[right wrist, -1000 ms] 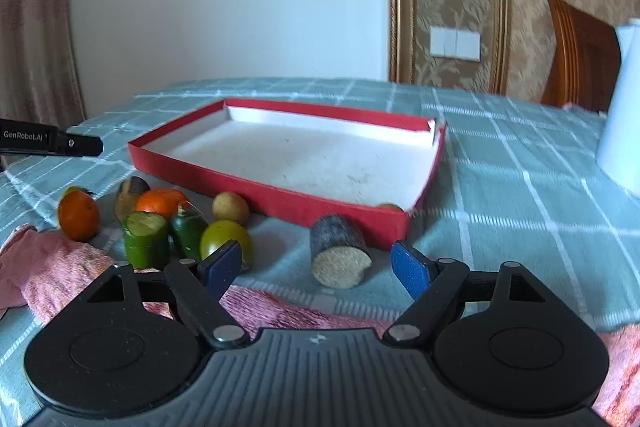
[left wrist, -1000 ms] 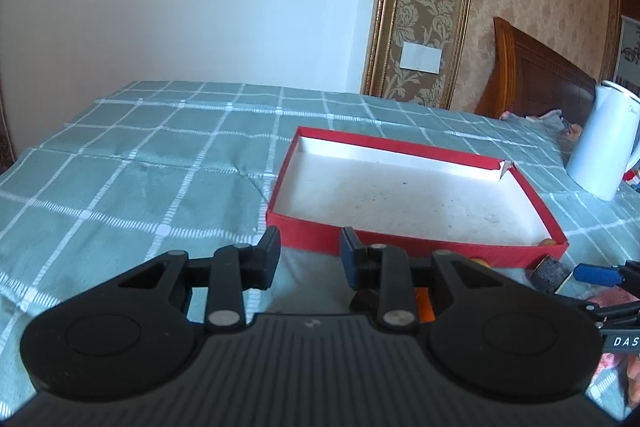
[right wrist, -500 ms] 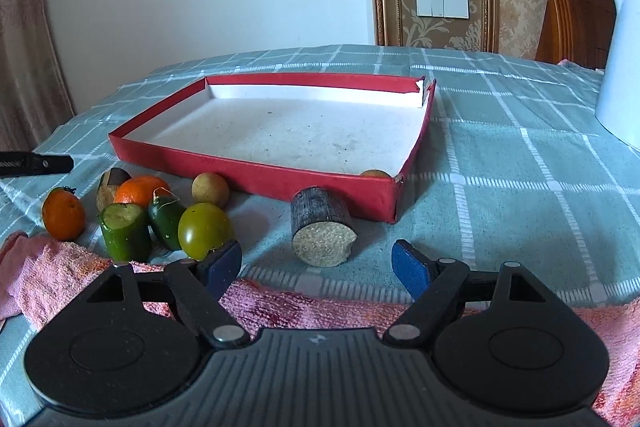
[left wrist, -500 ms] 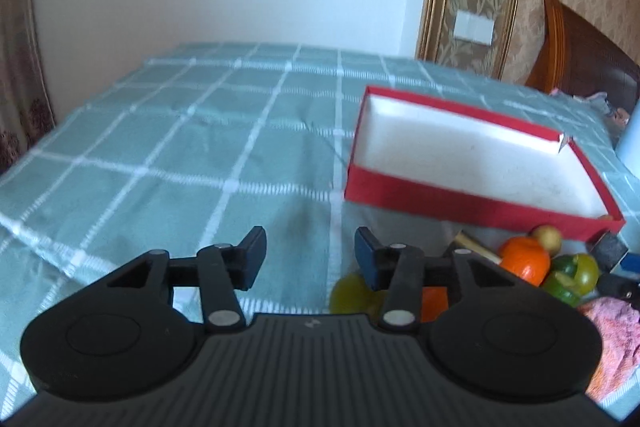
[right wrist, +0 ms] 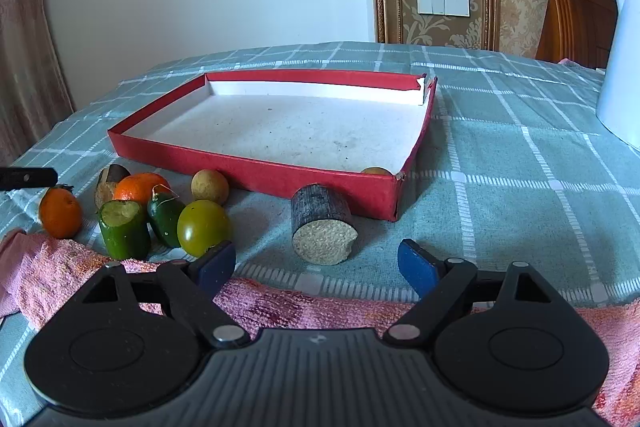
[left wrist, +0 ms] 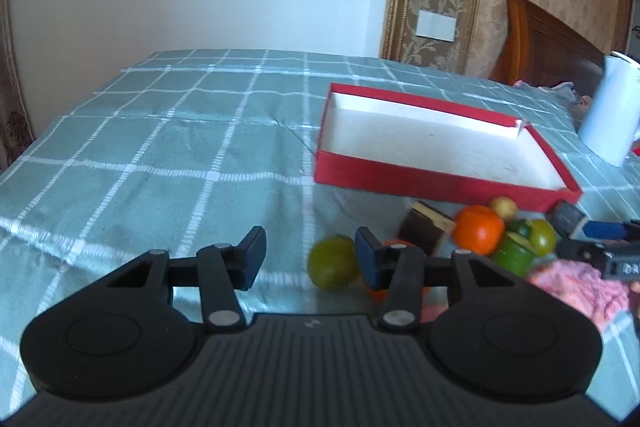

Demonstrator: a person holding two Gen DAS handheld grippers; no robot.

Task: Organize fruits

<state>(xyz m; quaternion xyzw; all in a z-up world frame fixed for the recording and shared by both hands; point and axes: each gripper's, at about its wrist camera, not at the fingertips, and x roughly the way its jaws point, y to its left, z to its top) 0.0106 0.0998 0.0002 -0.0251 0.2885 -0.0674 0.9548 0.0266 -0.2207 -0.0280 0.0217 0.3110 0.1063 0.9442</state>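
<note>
My left gripper (left wrist: 310,259) is open, low over the checked cloth. A round green fruit (left wrist: 332,261) lies in its gap against the right finger, not pinched, and an orange (left wrist: 394,241) peeks from behind that finger. Beyond sits the red tray (left wrist: 440,183), with a mandarin (left wrist: 478,229) and green fruits (left wrist: 528,245) before it. My right gripper (right wrist: 316,265) has its jaws opening, nothing between them. A dark cut cylinder (right wrist: 322,227) lies just ahead of it. A green tomato (right wrist: 202,227), cucumber pieces (right wrist: 124,229), oranges (right wrist: 138,187) and a tan fruit (right wrist: 210,185) cluster left of it, before the tray (right wrist: 260,173).
A pink towel (right wrist: 280,299) lies under my right gripper. A white kettle (right wrist: 624,67) stands at the right, and a wooden chair (right wrist: 572,7) behind the table. A small tan fruit (right wrist: 376,171) sits in the tray's near right corner.
My left gripper has swung left: the tray slid right in its view, the fruits came into sight, and its jaws spread slightly. The right gripper stayed put and its jaws widened.
</note>
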